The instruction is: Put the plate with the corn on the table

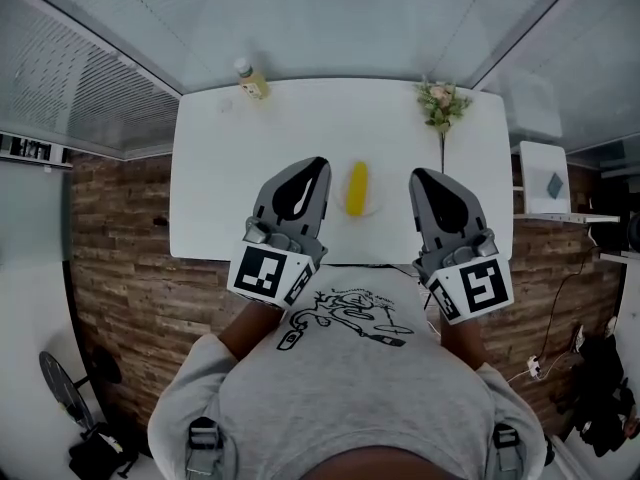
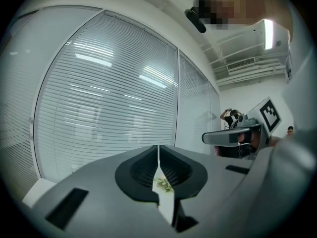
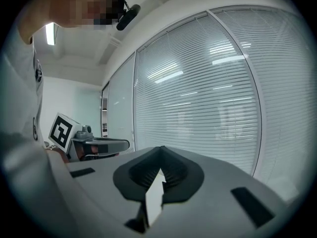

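Observation:
A yellow corn cob lies on a white plate near the front edge of the white table. My left gripper hovers just left of the plate and my right gripper just right of it, both held close to the person's chest and above the table's front edge. Both are shut with nothing between the jaws, which meet at the tips in the left gripper view and the right gripper view. Neither touches the plate.
A bottle of yellow liquid stands at the table's far left corner and a small vase of flowers at the far right. Blinds cover the windows beyond the table. A wood-pattern floor lies on both sides.

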Motion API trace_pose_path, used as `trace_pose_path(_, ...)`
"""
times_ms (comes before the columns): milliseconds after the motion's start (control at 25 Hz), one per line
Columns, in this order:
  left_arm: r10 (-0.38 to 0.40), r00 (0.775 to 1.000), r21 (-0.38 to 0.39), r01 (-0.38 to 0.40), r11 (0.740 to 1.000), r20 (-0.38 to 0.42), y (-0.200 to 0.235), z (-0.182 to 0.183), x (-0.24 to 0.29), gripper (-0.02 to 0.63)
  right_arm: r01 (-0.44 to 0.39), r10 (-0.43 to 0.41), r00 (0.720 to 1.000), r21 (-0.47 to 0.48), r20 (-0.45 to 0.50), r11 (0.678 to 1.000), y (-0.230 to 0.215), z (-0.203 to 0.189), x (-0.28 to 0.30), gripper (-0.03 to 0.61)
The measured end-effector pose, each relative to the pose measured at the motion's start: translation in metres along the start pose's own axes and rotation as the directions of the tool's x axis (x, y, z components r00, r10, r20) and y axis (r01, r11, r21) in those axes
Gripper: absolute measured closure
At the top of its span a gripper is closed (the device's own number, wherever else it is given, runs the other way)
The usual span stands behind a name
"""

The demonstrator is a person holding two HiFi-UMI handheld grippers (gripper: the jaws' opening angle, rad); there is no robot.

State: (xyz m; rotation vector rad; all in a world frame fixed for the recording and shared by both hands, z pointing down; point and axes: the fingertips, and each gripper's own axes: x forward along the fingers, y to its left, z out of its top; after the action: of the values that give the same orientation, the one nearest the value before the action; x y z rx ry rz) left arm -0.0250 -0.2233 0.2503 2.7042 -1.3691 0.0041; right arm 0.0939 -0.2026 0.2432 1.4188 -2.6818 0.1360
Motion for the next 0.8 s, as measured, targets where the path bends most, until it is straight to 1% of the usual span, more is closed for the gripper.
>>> trace_pose_path(160, 0.001, 1.0, 0.001, -0.001, 1.0, 0.002, -0.0015, 0.0016, 0.0005, 0.588, -0.004, 0.004, 1.0, -0.004, -0.001, 1.0, 0.0006, 0.0018, 0.0004, 0.574)
trace_pose_path(360, -0.019, 1.0, -0.015, 0.019, 1.0, 0.004, -0.0054, 0.003, 0.0034, 0.588, -0.003, 0.003, 1.0, 0.0, -0.001, 1.0, -0.0033, 0.0014, 0.002, 0.574)
trace_pose_path(520, -0.016, 1.0, -0.009, 0.016, 1.0, 0.004, -0.0053, 0.0023, 0.0049, 0.588, 0.0, 0.0, 1.0, -0.005, -0.004, 1.0, -0.0066, 0.0009, 0.0023, 0.574)
trace_pose_path(800, -0.023, 1.0, -0.024, 0.023, 0.999, 0.001, -0.0055, 0.0024, 0.0057, 0.588, -0.006, 0.006, 1.0, -0.007, -0.006, 1.0, -0.0041, 0.0025, 0.0037, 0.574)
